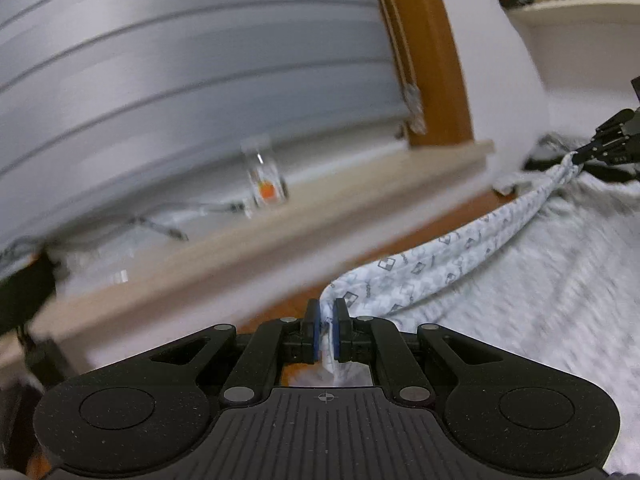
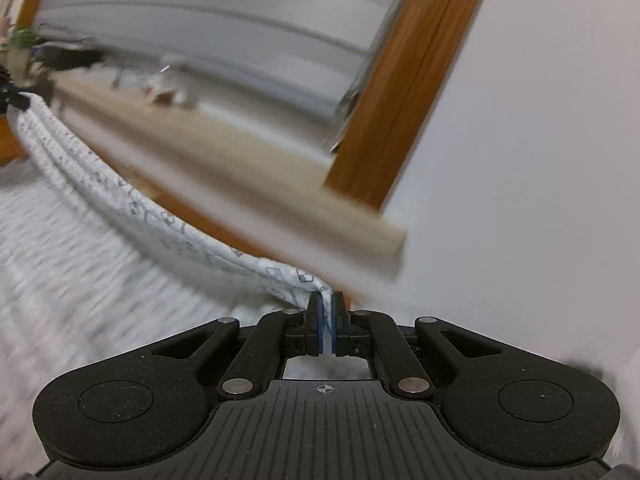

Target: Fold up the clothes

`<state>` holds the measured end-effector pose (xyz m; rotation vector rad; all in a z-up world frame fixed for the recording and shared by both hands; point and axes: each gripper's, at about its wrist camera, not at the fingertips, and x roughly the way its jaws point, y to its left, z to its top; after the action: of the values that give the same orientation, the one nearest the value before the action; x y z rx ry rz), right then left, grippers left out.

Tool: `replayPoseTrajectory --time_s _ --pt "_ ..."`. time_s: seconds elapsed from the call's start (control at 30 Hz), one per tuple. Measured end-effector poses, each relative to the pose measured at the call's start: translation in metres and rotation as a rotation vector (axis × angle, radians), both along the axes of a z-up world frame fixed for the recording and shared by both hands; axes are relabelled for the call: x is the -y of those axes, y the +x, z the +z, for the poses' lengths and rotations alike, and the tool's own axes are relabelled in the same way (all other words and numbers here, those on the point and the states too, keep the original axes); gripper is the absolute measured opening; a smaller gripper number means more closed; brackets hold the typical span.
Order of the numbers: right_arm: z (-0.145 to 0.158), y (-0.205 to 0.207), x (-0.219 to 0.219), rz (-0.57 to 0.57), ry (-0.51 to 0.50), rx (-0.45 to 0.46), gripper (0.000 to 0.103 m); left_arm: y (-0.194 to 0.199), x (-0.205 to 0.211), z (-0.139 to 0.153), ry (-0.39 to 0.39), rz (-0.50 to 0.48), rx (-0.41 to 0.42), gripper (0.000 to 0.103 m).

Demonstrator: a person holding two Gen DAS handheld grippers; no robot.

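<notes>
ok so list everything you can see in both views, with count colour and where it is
patterned garment: one, white with small grey-blue print, its edge stretched taut between the two grippers
fuzzy surface: one, pale grey-white, lying under the garment
window blind: one, grey-white slats, behind the sill
window frame: one, orange-brown wood, beside the blind
window sill: one, pale beige, below the blind
small glass: one, clear with an orange mark, on the sill; blurred
shelf: one, cream, upper right of the left wrist view, with books or similar on it, too blurred to tell
plant: one, green, far left of the right wrist view; blurred
left gripper: black with blue pads, shut on the garment edge
right gripper: black with blue pads, shut on the garment edge
</notes>
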<state>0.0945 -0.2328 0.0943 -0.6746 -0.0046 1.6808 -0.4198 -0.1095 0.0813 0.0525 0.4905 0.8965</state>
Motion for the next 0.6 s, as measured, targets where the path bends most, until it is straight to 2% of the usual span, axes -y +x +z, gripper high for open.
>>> replayPoseTrajectory --time_s 0.13,0.23,0.33,0.43,0.53,0.6 --pt "-0.03 -0.002 0.024 0.005 -0.073 -0.01 0.005 -0.005 0.024 -0.024 -0.077 -0.013 -0.046 0.01" --pt "-0.04 0.0 0.033 0.023 -0.13 -0.042 0.008 -0.009 0.034 -0.026 -0.105 -0.016 -0.061 0.019" --pt "-0.038 0.0 0.035 0.035 -0.131 -0.052 0.01 -0.017 0.039 -0.02 -0.124 -0.014 -0.047 0.021" --pt "-0.033 -0.002 0.033 0.051 -0.124 -0.079 0.016 -0.03 0.04 -0.006 -0.134 0.005 0.008 0.034" --pt "-0.028 -0.008 0.027 0.068 -0.113 -0.107 0.022 -0.037 0.033 0.004 -0.139 0.034 0.043 0.037" --pt "-0.025 -0.012 0.023 0.078 -0.105 -0.126 0.022 -0.036 0.023 0.004 -0.157 0.062 0.045 0.037"
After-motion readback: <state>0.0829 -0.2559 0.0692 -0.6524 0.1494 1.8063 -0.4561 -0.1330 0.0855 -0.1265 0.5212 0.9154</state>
